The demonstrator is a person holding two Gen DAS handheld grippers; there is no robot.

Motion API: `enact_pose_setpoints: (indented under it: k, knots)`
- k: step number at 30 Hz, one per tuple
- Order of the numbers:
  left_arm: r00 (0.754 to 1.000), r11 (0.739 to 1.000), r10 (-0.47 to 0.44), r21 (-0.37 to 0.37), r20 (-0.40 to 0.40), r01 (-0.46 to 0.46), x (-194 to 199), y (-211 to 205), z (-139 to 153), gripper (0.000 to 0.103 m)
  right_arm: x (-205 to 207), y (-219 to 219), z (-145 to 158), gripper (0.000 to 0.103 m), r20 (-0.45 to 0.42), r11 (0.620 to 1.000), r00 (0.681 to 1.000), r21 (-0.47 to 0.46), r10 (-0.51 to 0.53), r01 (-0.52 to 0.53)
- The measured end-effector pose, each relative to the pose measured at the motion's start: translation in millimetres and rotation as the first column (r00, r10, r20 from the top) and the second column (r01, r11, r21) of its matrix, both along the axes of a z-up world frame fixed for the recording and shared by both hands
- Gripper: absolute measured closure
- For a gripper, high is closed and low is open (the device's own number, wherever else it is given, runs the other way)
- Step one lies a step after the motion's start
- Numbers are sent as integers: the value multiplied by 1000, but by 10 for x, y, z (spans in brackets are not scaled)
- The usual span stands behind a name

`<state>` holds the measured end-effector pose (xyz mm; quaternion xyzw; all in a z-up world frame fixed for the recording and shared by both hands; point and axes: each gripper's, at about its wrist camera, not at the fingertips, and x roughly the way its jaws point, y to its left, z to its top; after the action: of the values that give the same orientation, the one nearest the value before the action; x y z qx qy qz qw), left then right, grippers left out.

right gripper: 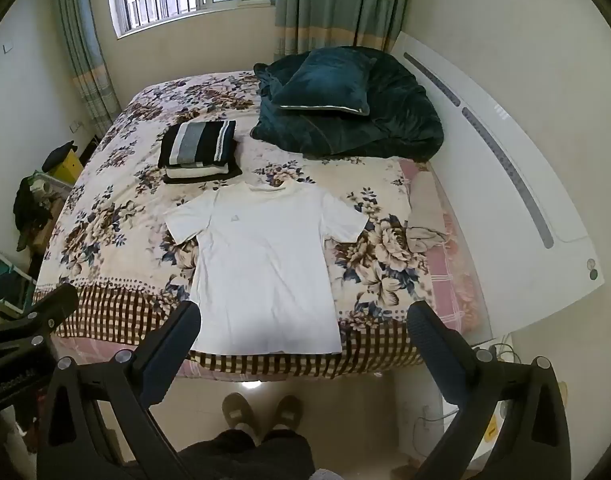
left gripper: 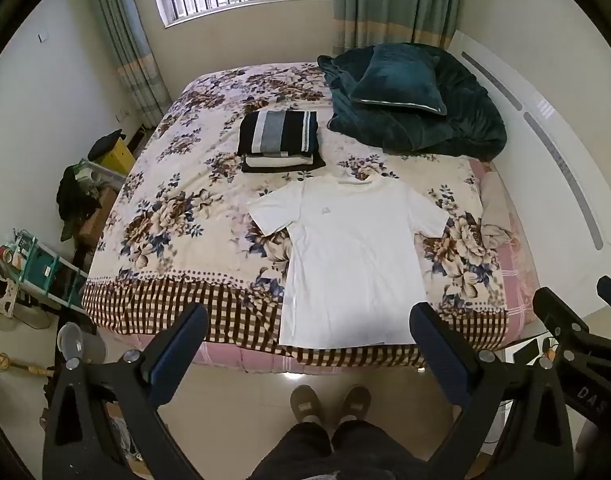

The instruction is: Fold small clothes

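A white T-shirt (left gripper: 349,256) lies flat, face up, on the floral bedspread (left gripper: 173,208), collar away from me and hem at the bed's near edge. It also shows in the right wrist view (right gripper: 265,264). My left gripper (left gripper: 309,320) is open and empty, held above the floor in front of the hem. My right gripper (right gripper: 305,320) is open and empty, also back from the bed, and its body shows at the right edge of the left wrist view (left gripper: 569,332). A stack of folded clothes (left gripper: 279,140) topped by a striped dark piece sits behind the shirt (right gripper: 199,150).
A dark teal blanket with a cushion (left gripper: 409,96) is heaped at the bed's far right. A white headboard (right gripper: 505,152) runs along the right. Clutter and shelves (left gripper: 33,264) stand on the floor at left. My slippered feet (left gripper: 329,404) stand at the bed's foot.
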<state>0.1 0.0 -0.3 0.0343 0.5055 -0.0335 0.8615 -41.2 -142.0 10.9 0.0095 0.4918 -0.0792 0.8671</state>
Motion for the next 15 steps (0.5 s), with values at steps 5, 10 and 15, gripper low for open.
enact_pose_setpoints:
  k: [5,10,15]
  knots:
    - [1000,1000,4,6,7,-4,-1,-1,1,0,-18,-14,20,0,13,1000,1000,11,-1,1]
    - [1000,1000,7,5,11,-7,4,-10,42,0,-3,12,79,0,16,1000,1000,7,2,-2]
    - [1000,1000,14,12,14,-14,32,-71,81,0,-12,-1,88,0,16,1000,1000,6,10,-10]
